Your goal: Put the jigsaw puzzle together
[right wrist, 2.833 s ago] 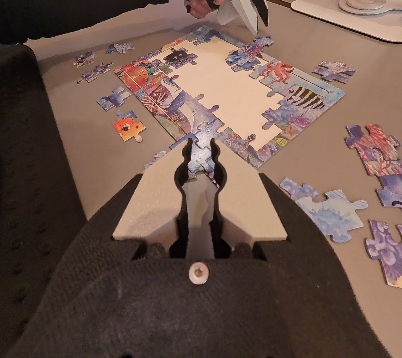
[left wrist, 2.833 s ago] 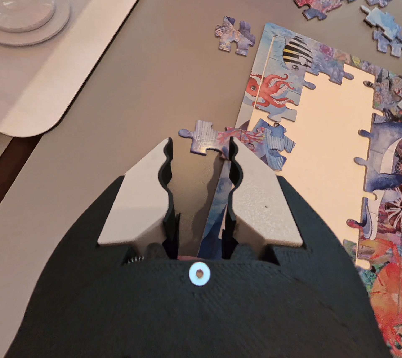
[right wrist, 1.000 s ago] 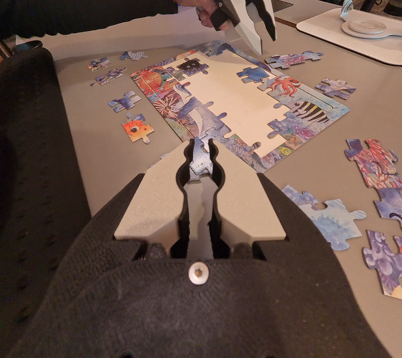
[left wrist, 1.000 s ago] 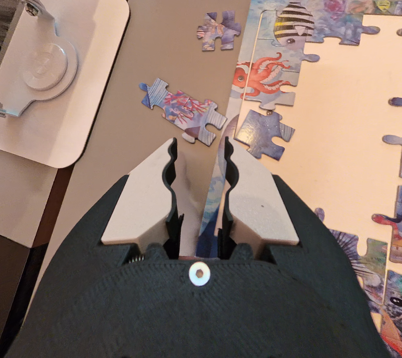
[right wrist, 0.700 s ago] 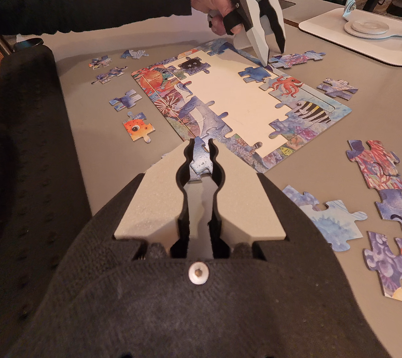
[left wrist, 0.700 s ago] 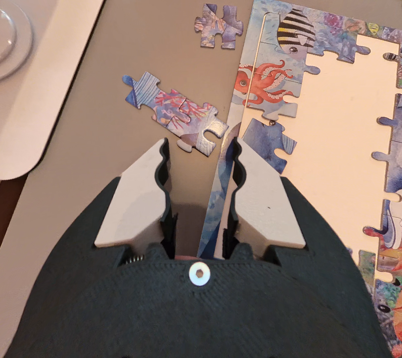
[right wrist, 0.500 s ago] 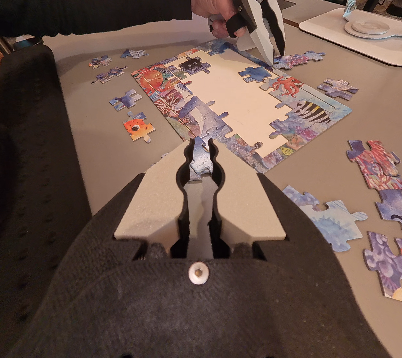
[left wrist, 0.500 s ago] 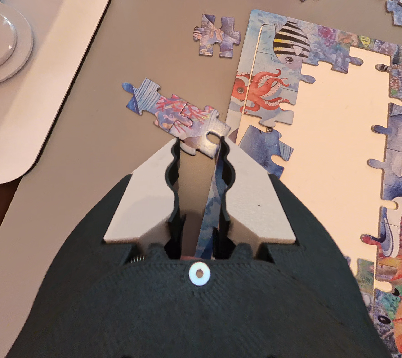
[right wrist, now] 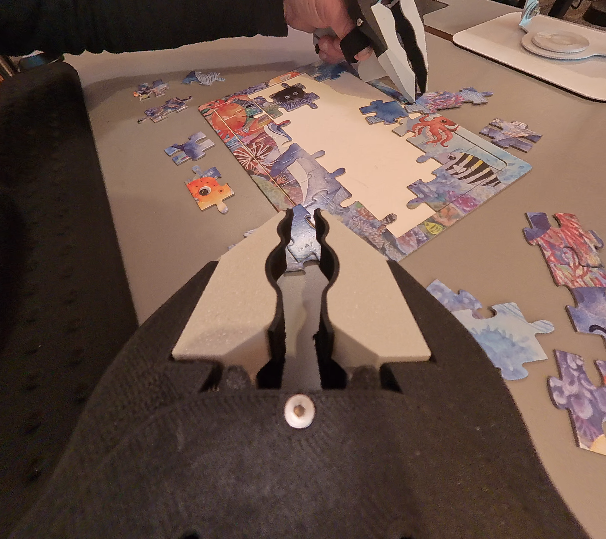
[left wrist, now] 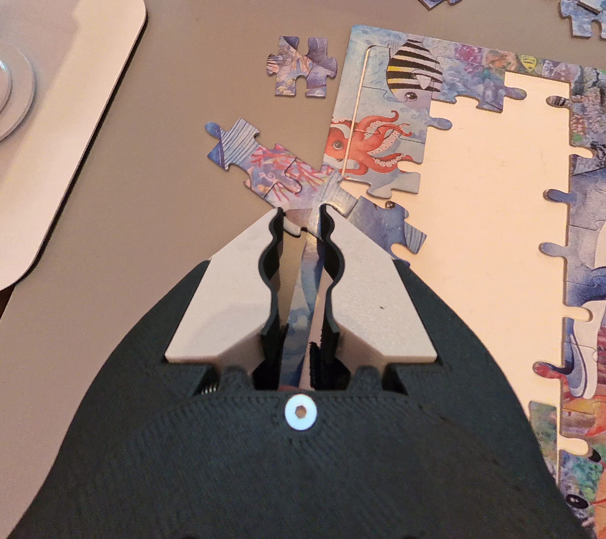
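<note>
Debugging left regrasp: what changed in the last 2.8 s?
The joined coral strip went from lying over the puzzle board to mostly on the table at its outer edge, uncovering the loose blue piece. The left gripper lifted away, then came back down; its jaws narrowed around the strip's near tab, grip unconfirmed. Unchanged: right gripper at the board's near corner, other loose pieces.
</note>
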Motion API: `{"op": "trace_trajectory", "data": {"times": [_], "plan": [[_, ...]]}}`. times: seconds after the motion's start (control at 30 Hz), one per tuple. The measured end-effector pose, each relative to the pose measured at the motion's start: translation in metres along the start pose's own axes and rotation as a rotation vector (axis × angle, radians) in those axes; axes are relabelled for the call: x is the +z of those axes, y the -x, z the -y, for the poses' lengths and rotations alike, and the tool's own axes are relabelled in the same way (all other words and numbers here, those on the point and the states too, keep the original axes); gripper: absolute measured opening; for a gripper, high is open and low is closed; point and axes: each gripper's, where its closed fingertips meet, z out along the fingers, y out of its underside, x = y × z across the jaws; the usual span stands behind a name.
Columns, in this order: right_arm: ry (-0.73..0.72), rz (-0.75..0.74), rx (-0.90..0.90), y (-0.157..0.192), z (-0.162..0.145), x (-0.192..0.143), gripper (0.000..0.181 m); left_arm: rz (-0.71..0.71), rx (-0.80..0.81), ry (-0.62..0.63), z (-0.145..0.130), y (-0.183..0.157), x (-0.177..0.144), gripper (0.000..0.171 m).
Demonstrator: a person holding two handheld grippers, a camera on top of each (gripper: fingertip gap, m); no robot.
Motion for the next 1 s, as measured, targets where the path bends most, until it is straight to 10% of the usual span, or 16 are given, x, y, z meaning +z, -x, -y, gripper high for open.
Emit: {"op": "trace_trajectory", "data": {"times": [1.0], "plan": [[0.014, -0.005, -0.023, 0.001, -0.002, 0.001, 0.012, 0.028, 0.02, 0.01, -0.016, -0.04, -0.024, 0.019]]}}
